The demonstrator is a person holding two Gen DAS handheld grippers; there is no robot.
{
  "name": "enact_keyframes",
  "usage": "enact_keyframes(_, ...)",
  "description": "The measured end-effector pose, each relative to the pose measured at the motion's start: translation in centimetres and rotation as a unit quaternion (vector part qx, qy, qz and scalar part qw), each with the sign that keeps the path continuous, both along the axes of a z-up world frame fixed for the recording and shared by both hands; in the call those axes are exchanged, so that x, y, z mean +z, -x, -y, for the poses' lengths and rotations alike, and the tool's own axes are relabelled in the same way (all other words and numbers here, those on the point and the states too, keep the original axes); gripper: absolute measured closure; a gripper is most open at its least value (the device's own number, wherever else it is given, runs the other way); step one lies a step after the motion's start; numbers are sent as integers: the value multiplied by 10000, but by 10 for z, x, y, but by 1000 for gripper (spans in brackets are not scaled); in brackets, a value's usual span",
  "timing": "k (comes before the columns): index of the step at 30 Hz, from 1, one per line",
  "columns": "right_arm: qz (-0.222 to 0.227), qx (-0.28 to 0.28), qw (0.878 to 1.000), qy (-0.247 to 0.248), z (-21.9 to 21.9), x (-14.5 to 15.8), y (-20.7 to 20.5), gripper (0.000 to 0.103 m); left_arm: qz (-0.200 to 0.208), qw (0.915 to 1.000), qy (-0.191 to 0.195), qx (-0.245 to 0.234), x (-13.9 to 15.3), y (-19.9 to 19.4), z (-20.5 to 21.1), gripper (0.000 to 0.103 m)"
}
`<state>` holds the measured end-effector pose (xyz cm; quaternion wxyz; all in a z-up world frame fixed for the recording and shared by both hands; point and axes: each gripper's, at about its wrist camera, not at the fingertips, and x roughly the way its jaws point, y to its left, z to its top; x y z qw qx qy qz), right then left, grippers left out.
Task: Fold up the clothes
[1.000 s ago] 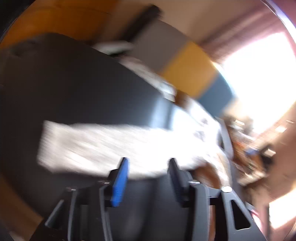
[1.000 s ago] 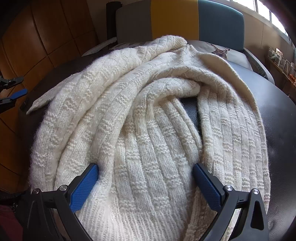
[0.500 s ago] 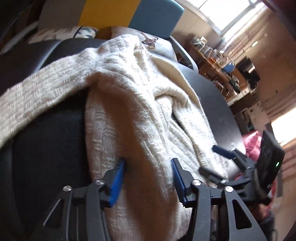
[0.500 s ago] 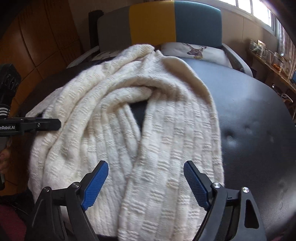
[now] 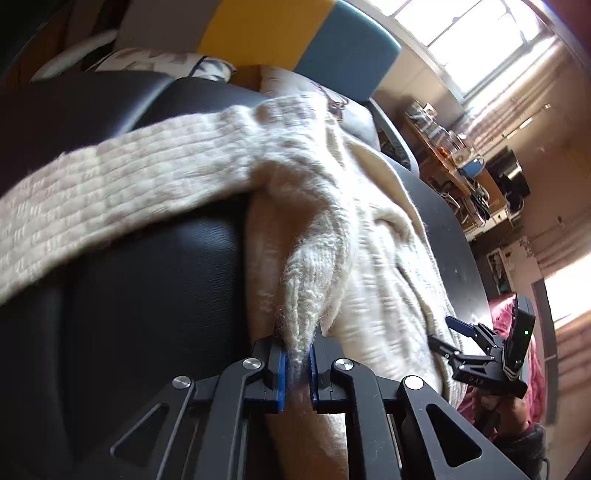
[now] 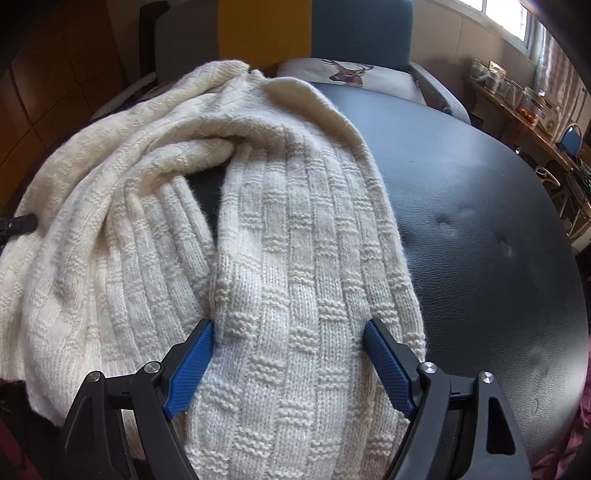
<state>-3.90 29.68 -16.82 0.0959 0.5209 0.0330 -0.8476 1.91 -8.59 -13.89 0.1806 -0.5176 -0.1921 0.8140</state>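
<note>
A cream knitted sweater [image 6: 288, 229] lies bunched on a black leather surface [image 6: 480, 221]. In the left wrist view the sweater [image 5: 369, 258] runs away from me, one sleeve stretched across to the left. My left gripper [image 5: 297, 363] is shut on a pinched fold of the sweater's near edge. My right gripper [image 6: 288, 354] is open, its blue pads either side of the sweater's ribbed near part, touching the knit. The right gripper also shows in the left wrist view [image 5: 448, 334], at the sweater's right edge.
A grey, yellow and blue seat back [image 6: 280, 33] stands behind the surface, with a deer-print cushion [image 6: 351, 74] against it. A cluttered shelf [image 6: 524, 103] and a bright window lie to the right. Wood panelling is on the left.
My left gripper has closed on a fold of the sweater's edge. My right gripper has moved in closer over the sweater and its jaws have narrowed a little.
</note>
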Motion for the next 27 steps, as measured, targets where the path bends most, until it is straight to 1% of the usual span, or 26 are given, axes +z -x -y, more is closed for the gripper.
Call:
enact_keyframes(2,1,-127,9994,317,-5,8,0,21,75,9999,-100,63,-6,-4,11,94)
enact_keyframes(3,-134,-39,9989,454,-2,14,-4,21,112,9998,-151,92,-8,-6,17,94)
enact_keyframes(5,-358,292,9976,509,16,25,-9,23,152,9995,-235,119,-12,-10,24,94)
enact_keyframes(6,-414,447,9970,477,27,28,-9,29,151,9995,-267,114,-13,-11,25,93)
enact_keyframes(7,-471,602,9961,445,39,32,-8,32,150,9994,-298,110,-14,-12,26,93)
enact_keyframes(9,-547,902,9940,294,65,33,-7,45,153,9994,-277,122,-15,-13,26,93)
enact_keyframes(10,-559,1032,9930,139,78,31,-3,47,143,9995,-239,131,-15,-14,25,92)
enact_keyframes(12,-384,1261,9913,-51,98,18,7,59,116,9997,-149,149,-13,-14,24,92)
enact_keyframes(14,-162,1493,9885,-200,114,3,15,64,83,9999,18,131,-11,-14,24,88)
enact_keyframes(16,-97,1507,9885,-109,113,-3,21,64,43,9998,159,110,-10,-14,26,86)
enact_keyframes(17,-41,1417,9899,-7,108,-4,23,64,27,9997,204,103,-10,-14,27,86)
enact_keyframes(19,7,1240,9923,-5,97,-4,24,65,36,9997,232,111,-13,-14,29,84)
enact_keyframes(21,3,1109,9938,103,86,-3,21,65,77,9997,180,152,-16,-14,33,80)
enact_keyframes(23,-2,977,9950,210,75,-3,18,65,93,9997,122,201,-18,-15,37,70)
enact_keyframes(25,-6,846,9959,317,64,-2,15,63,23,9991,259,336,-15,-17,46,65)
enact_keyframes(27,-121,787,9964,295,64,-2,10,61,-53,9980,407,475,-11,-19,55,64)
